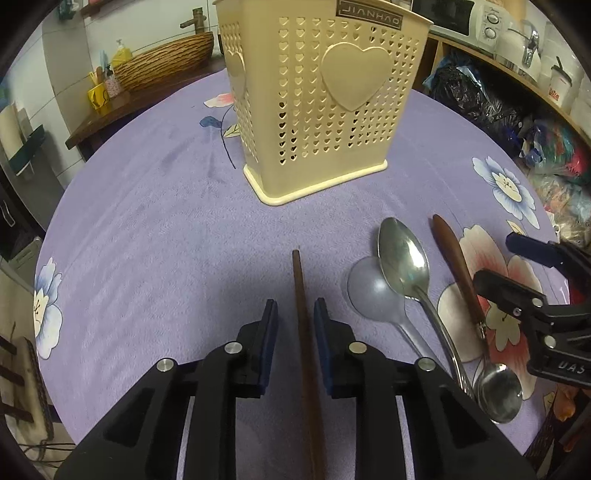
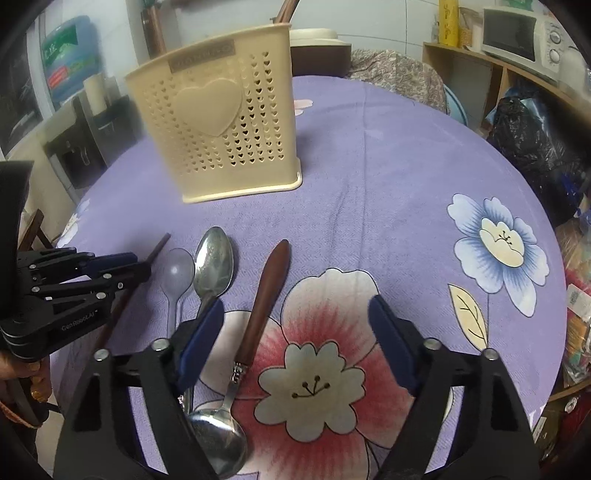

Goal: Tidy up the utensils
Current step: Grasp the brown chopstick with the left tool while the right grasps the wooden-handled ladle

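Note:
A cream heart-patterned utensil holder (image 1: pixel 325 110) (image 2: pixel 221 136) stands upright on the purple flowered tablecloth. A brown chopstick (image 1: pixel 300 295) (image 2: pixel 159 247) lies between the pads of my left gripper (image 1: pixel 295 317) (image 2: pixel 140 264), with a small gap showing on each side. To its right lie a clear plastic spoon (image 1: pixel 373 295) (image 2: pixel 179 273), a metal spoon (image 1: pixel 404 258) (image 2: pixel 214 266) and a wooden-handled spoon (image 1: pixel 458 266) (image 2: pixel 266 295). My right gripper (image 2: pixel 297 304) (image 1: pixel 502 262) stands wide open over the wooden-handled spoon, its pads clear of the handle.
The round table's edge (image 2: pixel 554 258) curves close on the right, beside shelves with a microwave (image 2: pixel 517 33) and black bags (image 2: pixel 532 140). A woven basket (image 1: pixel 166 62) sits on a side table at far left. A hand (image 2: pixel 22 369) holds the left gripper.

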The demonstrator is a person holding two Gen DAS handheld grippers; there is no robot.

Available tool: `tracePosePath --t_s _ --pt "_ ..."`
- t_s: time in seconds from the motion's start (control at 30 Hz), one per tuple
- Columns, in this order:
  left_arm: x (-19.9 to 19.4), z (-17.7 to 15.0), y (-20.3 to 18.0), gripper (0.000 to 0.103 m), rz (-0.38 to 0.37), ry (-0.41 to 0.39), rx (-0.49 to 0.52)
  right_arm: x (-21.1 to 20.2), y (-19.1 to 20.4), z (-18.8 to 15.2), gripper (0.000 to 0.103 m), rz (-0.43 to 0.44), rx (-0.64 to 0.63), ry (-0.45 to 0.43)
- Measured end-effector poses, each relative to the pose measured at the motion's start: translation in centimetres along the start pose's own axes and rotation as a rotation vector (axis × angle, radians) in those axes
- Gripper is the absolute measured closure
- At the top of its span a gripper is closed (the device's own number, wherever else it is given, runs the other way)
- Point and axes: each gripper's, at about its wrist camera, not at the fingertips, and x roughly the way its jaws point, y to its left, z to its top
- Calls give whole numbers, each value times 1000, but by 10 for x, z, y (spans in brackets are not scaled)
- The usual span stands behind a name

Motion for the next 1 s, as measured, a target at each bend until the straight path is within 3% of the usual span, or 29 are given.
tracePosePath --t_s 0.13,0.23,0.43,0.63,0.7,1.0 --pt "3 5 2 86 10 -1 -12 9 5 2 38 -3 1 31" --pt "5 7 1 87 22 -1 -9 17 11 2 50 -6 -7 63" --pt "6 9 1 87 30 -3 -16 25 22 7 56 -60 -33 59" --pt "9 13 -2 88 53 -8 -13 32 30 16 73 -70 -62 51" --pt "10 15 -3 91 63 -10 -11 33 31 17 83 -64 -68 49" --pt "11 16 -6 96 80 -22 -3 31 26 16 85 2 -60 40"
